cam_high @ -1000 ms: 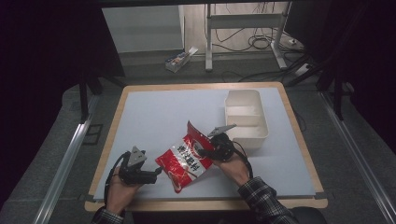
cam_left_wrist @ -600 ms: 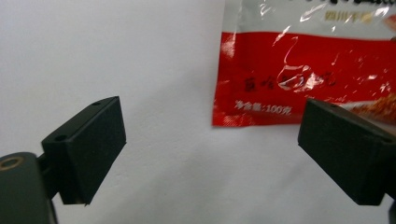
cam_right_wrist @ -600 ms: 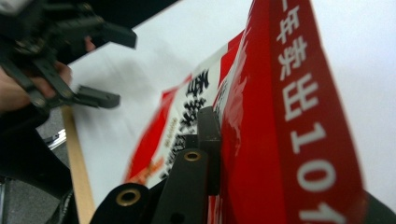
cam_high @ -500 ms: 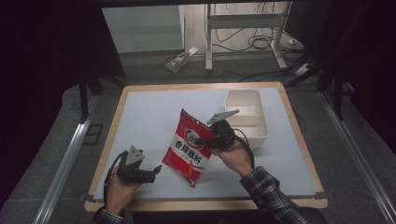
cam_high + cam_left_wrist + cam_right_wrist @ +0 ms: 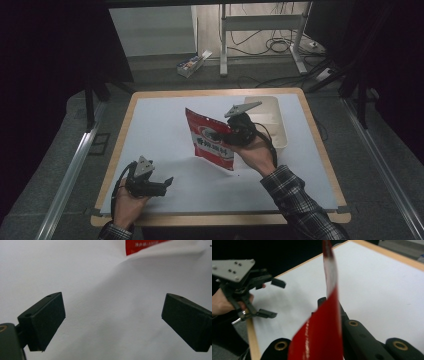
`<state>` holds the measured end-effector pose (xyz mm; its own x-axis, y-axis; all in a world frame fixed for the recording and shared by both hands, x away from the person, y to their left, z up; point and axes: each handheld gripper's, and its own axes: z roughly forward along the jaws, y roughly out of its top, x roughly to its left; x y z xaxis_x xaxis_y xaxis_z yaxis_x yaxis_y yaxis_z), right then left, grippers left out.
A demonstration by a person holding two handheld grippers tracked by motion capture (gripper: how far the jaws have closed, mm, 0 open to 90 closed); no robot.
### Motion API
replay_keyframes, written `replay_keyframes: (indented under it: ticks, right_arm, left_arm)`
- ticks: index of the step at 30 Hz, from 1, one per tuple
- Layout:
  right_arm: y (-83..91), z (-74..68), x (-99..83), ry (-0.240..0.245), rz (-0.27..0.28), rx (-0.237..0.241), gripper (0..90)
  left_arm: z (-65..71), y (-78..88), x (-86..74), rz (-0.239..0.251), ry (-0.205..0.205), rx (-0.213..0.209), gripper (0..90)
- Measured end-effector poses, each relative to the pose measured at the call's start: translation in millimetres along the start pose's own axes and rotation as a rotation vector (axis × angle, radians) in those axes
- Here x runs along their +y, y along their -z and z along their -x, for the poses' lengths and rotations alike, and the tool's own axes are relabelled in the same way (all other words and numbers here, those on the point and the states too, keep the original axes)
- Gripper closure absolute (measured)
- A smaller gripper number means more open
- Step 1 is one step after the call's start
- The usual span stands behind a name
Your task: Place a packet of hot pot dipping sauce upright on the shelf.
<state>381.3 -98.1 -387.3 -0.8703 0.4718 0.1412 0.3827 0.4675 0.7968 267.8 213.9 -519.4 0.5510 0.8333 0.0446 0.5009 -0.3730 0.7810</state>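
Red snack bag [image 5: 212, 140] now lifting upright off bench [image 5: 165, 125], right gripper [image 5: 235, 131] fingers clamping its edge, likely heading to white bin [image 5: 280, 131]; left gripper [image 5: 161, 184] fingers idling apart near-left.

We count one red snack bag [image 5: 212, 139] at the table's centre, one white divided container [image 5: 270, 120] toward two o'clock, two grippers, the left gripper [image 5: 159, 185] at seven o'clock and the right gripper [image 5: 234, 134] mid-table, and one small box [image 5: 192, 63] on the floor at twelve.
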Motion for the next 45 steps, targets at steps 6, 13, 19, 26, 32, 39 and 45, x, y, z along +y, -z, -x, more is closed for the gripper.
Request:
replay_keyframes:
  ticks: [6, 13, 19, 26, 32, 39, 45]
  right_arm:
    - [12.4, 16.1, 11.8, -0.016, 0.03, -0.028, 88.8]
    - [21.6, 27.2, 22.6, -0.019, 0.05, -0.046, 88.8]
    - [28.7, 35.1, 32.3, -0.022, 0.069, -0.055, 88.7]
    - [35.6, 46.1, 41.6, -0.031, 0.085, -0.074, 88.7]
    - [41.6, 58.5, 47.5, -0.043, 0.097, -0.101, 88.8]
    - [49.4, 75.6, 50.9, -0.062, 0.113, -0.144, 88.8]
    - [55.4, 90.5, 52.5, -0.082, 0.126, -0.18, 88.7]
  left_arm:
    - [-0.3, -0.7, -0.3, 0.0, 0.007, -0.01, 4.6]
    - [-1.1, -1.9, -0.5, -0.001, 0.018, -0.034, 4.1]
    - [-2.3, -4.8, -1.5, -0.005, 0.025, -0.057, 2.4]
    - [0.0, -7.6, -1.5, -0.021, 0.008, -0.053, 1.8]
    - [-0.6, -7.6, -1.7, -0.023, 0.008, -0.049, 1.6]
    - [-0.4, -7.5, -1.4, -0.029, 0.014, -0.046, 1.3]
    - [-0.2, -7.1, -1.0, -0.023, 0.02, -0.053, 1.4]
